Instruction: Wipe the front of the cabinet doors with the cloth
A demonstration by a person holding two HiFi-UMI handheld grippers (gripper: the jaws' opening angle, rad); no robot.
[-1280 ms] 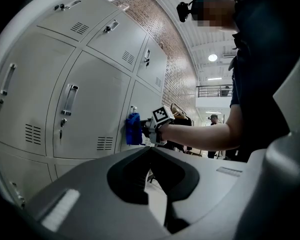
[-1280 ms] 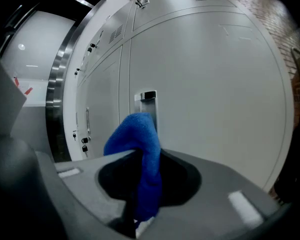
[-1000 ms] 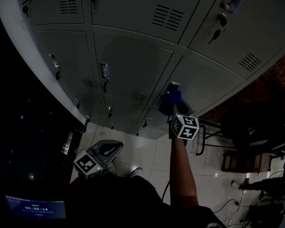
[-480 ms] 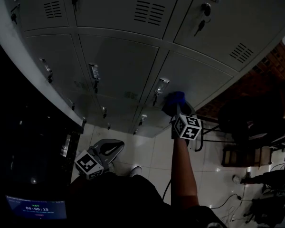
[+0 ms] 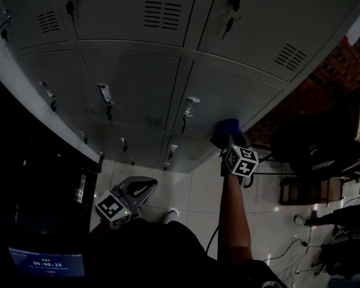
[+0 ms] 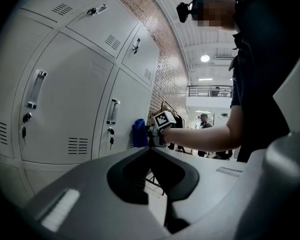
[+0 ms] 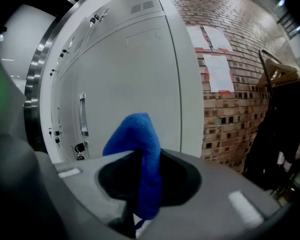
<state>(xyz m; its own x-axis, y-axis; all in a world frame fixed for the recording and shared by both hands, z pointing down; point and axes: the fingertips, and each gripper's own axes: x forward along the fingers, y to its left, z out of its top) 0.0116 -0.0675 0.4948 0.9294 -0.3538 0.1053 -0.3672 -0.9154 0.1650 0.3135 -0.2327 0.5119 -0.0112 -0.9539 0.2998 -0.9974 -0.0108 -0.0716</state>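
Note:
A blue cloth [image 5: 226, 129] is pressed against a grey locker door [image 5: 228, 98] to the right of that door's handle [image 5: 191, 105]. My right gripper [image 5: 229, 141] is shut on the cloth [image 7: 140, 154], whose folded top sticks up between the jaws in the right gripper view. The same cloth [image 6: 139, 133] shows small against the door in the left gripper view. My left gripper [image 5: 145, 186] hangs low near my body, away from the cabinet, its jaws closed together with nothing in them [image 6: 151, 150].
Rows of grey locker doors [image 5: 132, 80] with vents, handles and keys fill the upper head view. A brick wall [image 7: 240, 79] with paper sheets stands right of the cabinet. Chairs and clutter [image 5: 315, 161] sit on the tiled floor at right.
My right gripper has slid the cloth rightward across the door, away from the handle. The head view has tilted, so the lockers sit higher in frame. The left gripper has stayed put.

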